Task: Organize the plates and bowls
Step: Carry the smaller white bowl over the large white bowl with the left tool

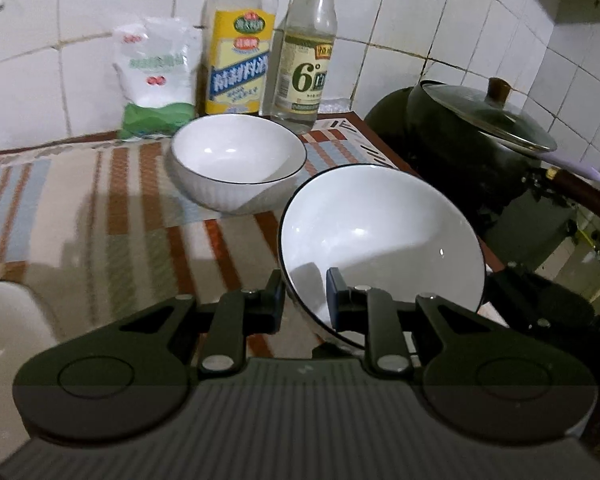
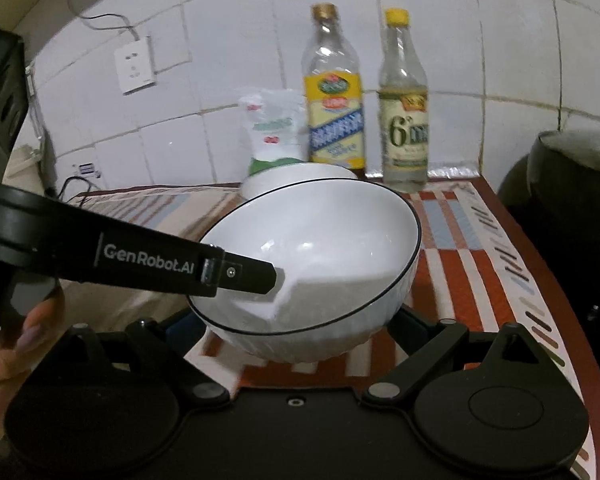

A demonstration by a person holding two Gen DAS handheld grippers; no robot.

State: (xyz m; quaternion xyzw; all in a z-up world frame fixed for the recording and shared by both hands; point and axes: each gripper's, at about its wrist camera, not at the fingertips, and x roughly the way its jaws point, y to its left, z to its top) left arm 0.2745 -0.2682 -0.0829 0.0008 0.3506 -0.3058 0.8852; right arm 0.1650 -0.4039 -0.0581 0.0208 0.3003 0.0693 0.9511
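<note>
While the left gripper [image 1: 304, 300] fingers pinch the tilted bowl [image 1: 380, 236] rim at lower right, the second bowl [image 1: 238, 160] waits mid-table, unstacked; the right gripper's [image 2: 300, 320] grip is hidden.

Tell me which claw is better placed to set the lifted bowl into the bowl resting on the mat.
Left. The left claw pinches the lifted bowl by its rim, with the resting bowl just ahead on the mat. The right claw has its fingertips hidden behind the lifted bowl.
</note>
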